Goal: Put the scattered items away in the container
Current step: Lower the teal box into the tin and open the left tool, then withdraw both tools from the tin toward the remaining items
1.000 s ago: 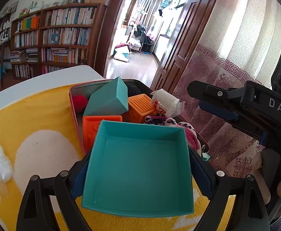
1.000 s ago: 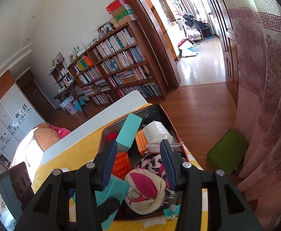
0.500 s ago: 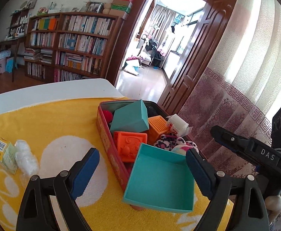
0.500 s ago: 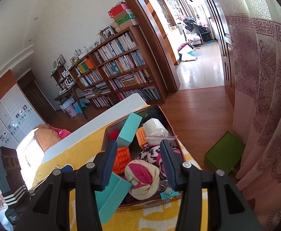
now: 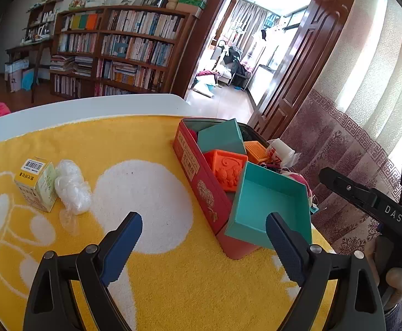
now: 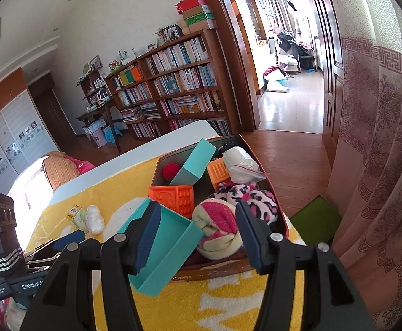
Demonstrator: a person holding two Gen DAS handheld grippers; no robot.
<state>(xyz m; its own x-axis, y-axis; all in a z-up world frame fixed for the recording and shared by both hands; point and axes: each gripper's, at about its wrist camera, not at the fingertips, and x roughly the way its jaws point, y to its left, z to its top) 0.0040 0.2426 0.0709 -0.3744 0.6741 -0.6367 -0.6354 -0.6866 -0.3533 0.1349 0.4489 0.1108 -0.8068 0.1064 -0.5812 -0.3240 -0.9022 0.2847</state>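
Left gripper released, empty. Right gripper parted, holding nothing. Carton: light, stiff, grip flat sides. Plastic bundle beside it: probably soft, slippery; pinch middle.

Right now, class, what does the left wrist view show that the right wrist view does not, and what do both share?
Only the left wrist view shows the red tin's printed outer side and the open left gripper. Only the right wrist view shows the pink and cream sock roll, the red ball, the green mat on the floor and the open right gripper. Both show the open teal box, the orange block and the small yellow carton.
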